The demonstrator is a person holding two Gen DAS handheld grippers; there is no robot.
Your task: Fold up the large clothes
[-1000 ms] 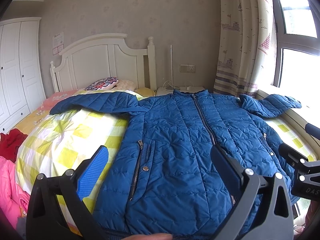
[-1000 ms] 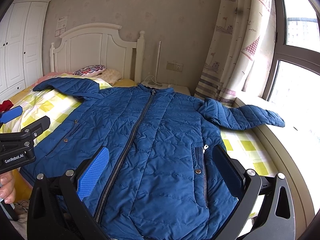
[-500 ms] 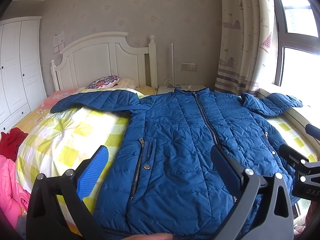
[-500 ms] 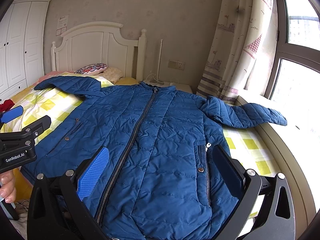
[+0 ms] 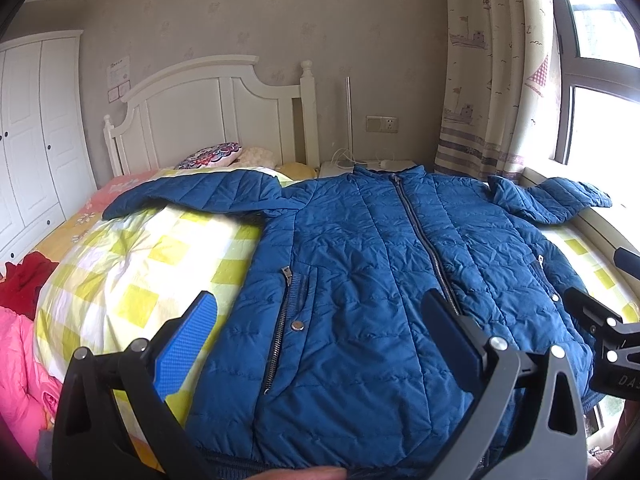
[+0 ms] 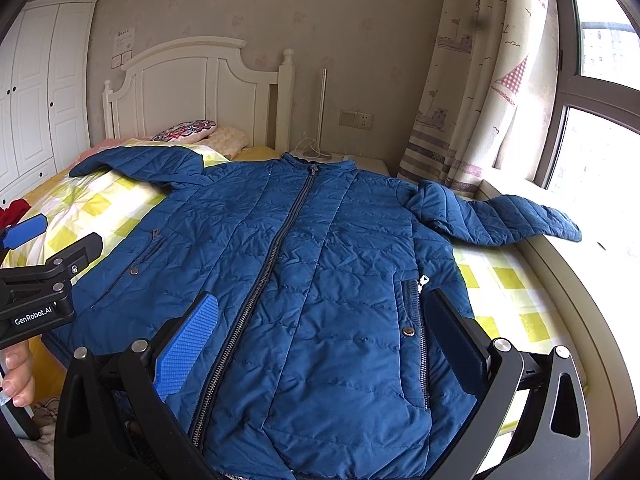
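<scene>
A blue quilted zip-up jacket (image 5: 360, 264) lies flat and face up on the bed, zipped, both sleeves spread outward. In the right wrist view the same jacket (image 6: 320, 248) fills the middle, its right sleeve (image 6: 496, 216) reaching the window sill. My left gripper (image 5: 320, 332) hovers open above the hem near the left pocket, holding nothing. Open too, my right gripper (image 6: 320, 332) hangs over the hem near the right pocket. Each gripper shows at the edge of the other's view.
A yellow-checked quilt (image 5: 132, 264) covers the bed. White headboard (image 5: 208, 112) and pillows stand at the far end, a wardrobe (image 5: 32, 128) at left. Pink and red clothes (image 5: 20, 352) pile at the bed's left edge. Curtain (image 6: 472, 80) and window lie right.
Both grippers have shifted only slightly over the hem; the jacket has not moved and both stay open.
</scene>
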